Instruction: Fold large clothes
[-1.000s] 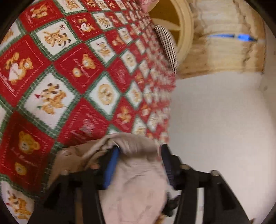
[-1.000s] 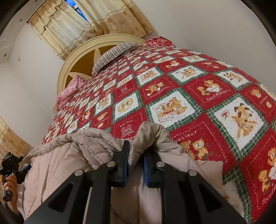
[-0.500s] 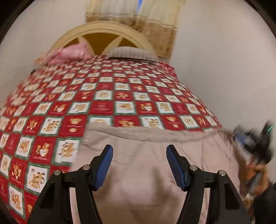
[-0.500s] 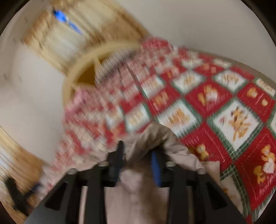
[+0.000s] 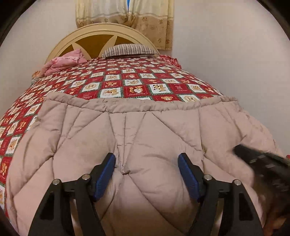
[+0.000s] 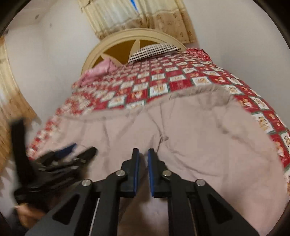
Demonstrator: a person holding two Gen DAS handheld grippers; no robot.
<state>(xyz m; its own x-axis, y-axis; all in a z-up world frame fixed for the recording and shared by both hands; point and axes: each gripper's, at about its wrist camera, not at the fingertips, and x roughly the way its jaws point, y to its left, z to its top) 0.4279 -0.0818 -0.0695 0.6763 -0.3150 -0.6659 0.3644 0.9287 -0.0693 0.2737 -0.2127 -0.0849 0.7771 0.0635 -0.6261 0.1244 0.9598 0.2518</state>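
A large beige quilted coat [image 5: 126, 138] lies spread flat on the near end of the bed; it also shows in the right wrist view [image 6: 190, 130]. My left gripper [image 5: 146, 159] is open, its blue pads wide apart just above the coat, holding nothing. My right gripper [image 6: 143, 156] has its jaws nearly together with a narrow gap; coat fabric shows between them, but whether they pinch it is unclear. The right gripper shows blurred at the right of the left wrist view [image 5: 262, 165]. The left gripper shows blurred at the left of the right wrist view [image 6: 59, 159].
The bed carries a red, green and white teddy-bear quilt [image 5: 137, 79]. A striped pillow [image 5: 129, 50] and pink bedding [image 5: 67, 60] lie by the cream round headboard [image 5: 101, 34]. Curtains [image 5: 126, 14] hang behind. A white wall [image 5: 226, 54] runs along the right.
My left gripper let go of the coat and opened wide. The coat went from bunched up to spread flat on the bed. Both grippers swung to face the headboard.
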